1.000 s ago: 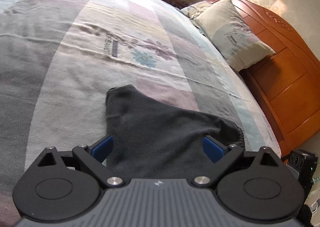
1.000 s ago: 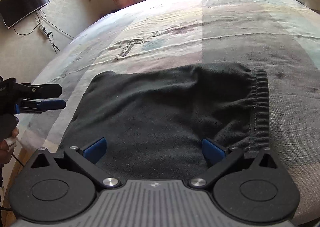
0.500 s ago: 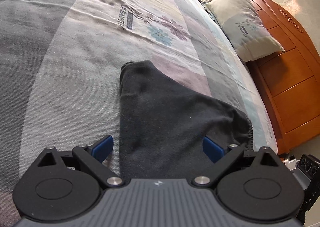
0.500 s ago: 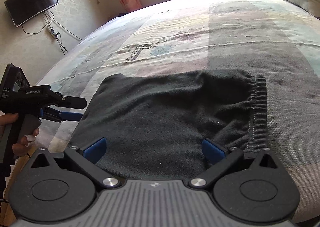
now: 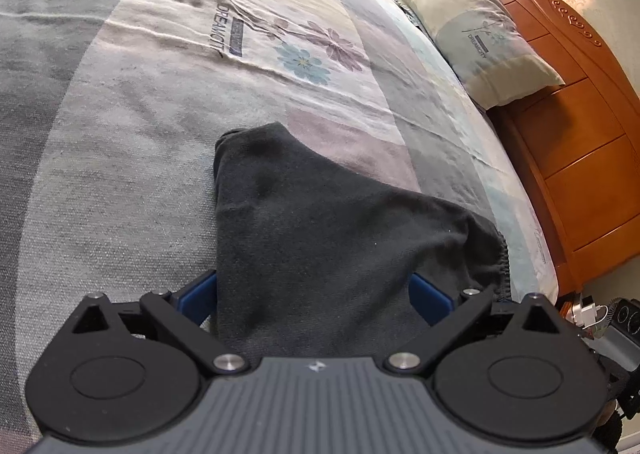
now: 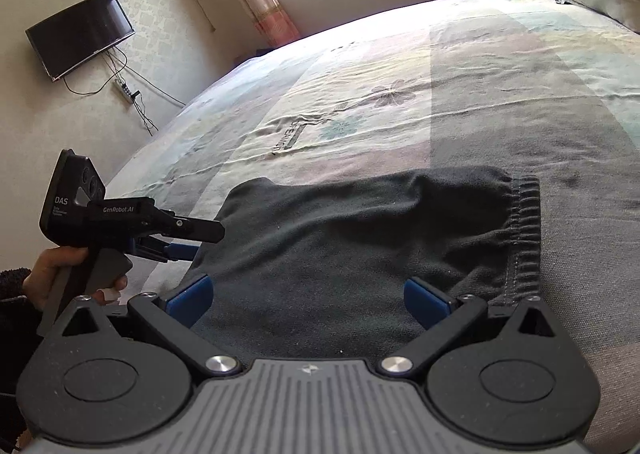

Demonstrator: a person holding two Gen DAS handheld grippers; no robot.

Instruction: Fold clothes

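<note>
A dark grey pair of shorts (image 6: 360, 254) lies flat on the bed (image 6: 500, 102), near the edge closest to the person; the cloth looks soft and a bit fuzzy, with small bumps and folds in it; one side has a stretchy waistband (image 6: 524, 222) all bunched up in little ridges, with a line of pale stitches beside it; the far corner makes a rounded point in the left wrist view. The bed cover is thin and wrinkly, made of big pale blocks of grey, pink and cream, with printed flowers (image 5: 316, 50) and letters on it.

The left gripper (image 5: 316, 294) is wide open, its blue pads (image 5: 196, 290) sit on each side of the shorts' near edge; the right gripper (image 6: 308, 294) is wide open too, low over the shorts. A hand (image 6: 48, 274) holds the left gripper's grey handle.

A puffy pillow (image 5: 480, 34) leans on the shiny wooden headboard (image 5: 580, 126); a flat black TV (image 6: 80, 34) hangs on the wall.
</note>
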